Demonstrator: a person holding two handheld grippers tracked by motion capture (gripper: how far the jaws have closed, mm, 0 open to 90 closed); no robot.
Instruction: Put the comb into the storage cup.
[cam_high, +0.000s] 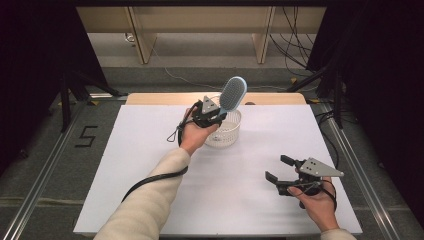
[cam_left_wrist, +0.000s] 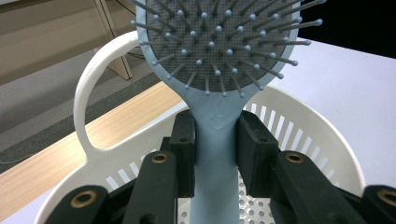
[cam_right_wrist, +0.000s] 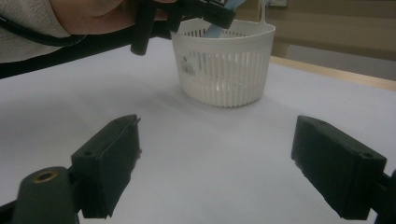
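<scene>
Your left gripper (cam_high: 216, 116) has its fingers (cam_left_wrist: 183, 154) clamped on the handle of the blue hairbrush (cam_high: 233, 94) — pads on both sides of the narrow neck, just below the bristle head. The brush sits over the white basket (cam_high: 225, 131), handle end down inside it, head tilted up and away above the rim. Main risk: the grip is low on a smooth tapering handle and the heavy head is all above it, so the brush could pivot or slide between the pads if you loosen them early. If it tips, the head likely lands outside the basket, on the far side. Second risk — the basket is light and shallow. Press the handle against its wall or catch the loop handle (cam_left_wrist: 93, 88) with your fingers, and the basket probably slides or tips on the bench (cam_high: 150, 150). The brush also looks longer than the basket is deep, so it will lean on the rim once let go; a lean toward one side could topple the lot. Your right gripper (cam_high: 278, 181) hovers well apart from the basket, on the near side, fingers wide open and empty — too far off to steady the basket if it moves.
</scene>
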